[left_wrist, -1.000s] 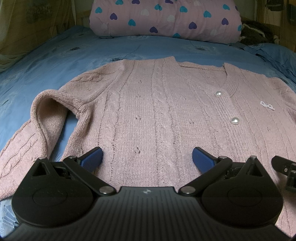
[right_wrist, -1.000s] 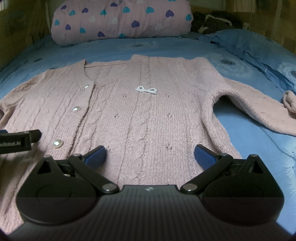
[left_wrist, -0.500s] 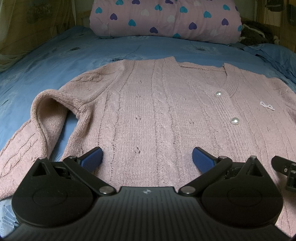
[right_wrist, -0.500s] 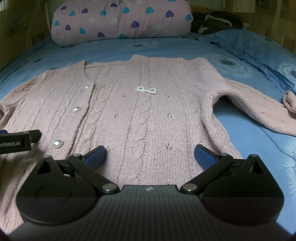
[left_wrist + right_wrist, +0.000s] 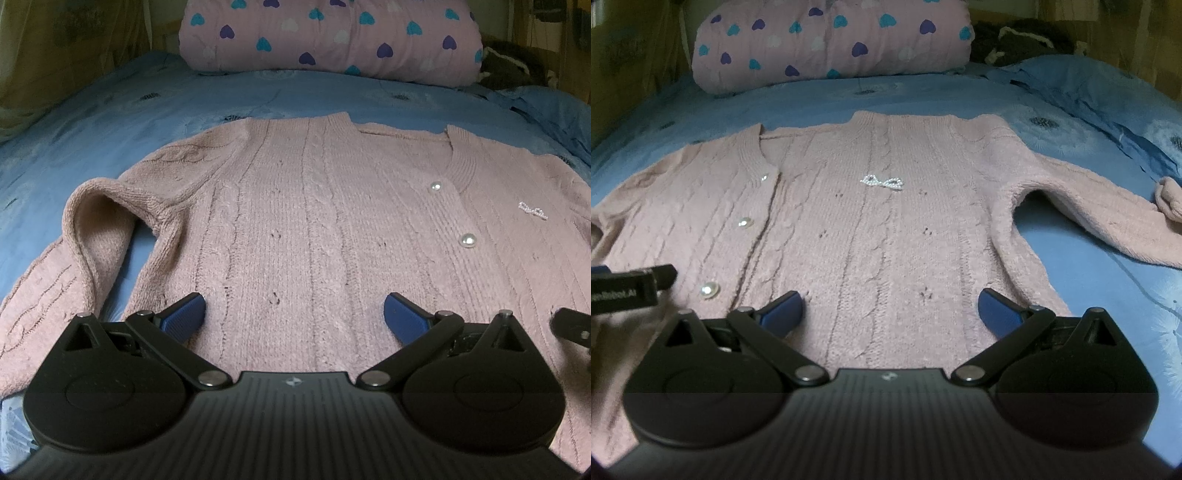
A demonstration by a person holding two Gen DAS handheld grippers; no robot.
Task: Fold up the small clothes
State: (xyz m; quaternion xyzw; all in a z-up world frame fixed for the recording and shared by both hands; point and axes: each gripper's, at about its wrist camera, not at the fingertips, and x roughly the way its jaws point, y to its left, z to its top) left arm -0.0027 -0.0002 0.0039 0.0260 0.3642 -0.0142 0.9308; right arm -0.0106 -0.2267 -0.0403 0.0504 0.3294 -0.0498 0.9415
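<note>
Two grippers hovered over the lower half of a pink cable-knit cardigan [image 5: 295, 229], which lay spread flat, front up, on a blue bedsheet [image 5: 110, 122]. Left gripper [image 5: 293, 317] had its jaws spread wide, blue fingertips [image 5: 183, 317] apart over the knit, nothing between them. Right gripper [image 5: 890, 314] was the same: jaws wide, blue pads [image 5: 997, 312] over the cardigan's hem area, gripping nothing. Whether the tips touched the fabric could not be told.

Cardigan's neckline pointed toward a pink heart-print pillow [image 5: 328, 37] at the far end of the bed. Pearl buttons [image 5: 708, 290] ran down the placket; a small beaded bow [image 5: 882, 181] sat on the chest panel. In the left wrist view, one sleeve [image 5: 74, 236] bent back on itself with a raised fold near the armpit. In the right wrist view, the other sleeve [image 5: 1089, 214] stretched out sideways across the sheet, cuff [image 5: 1169, 199] curled up at the frame edge. A dark bundle [image 5: 1023, 40] lay beside the pillow, unclear what. Part of the left gripper showed at the left edge of the right wrist view.
</note>
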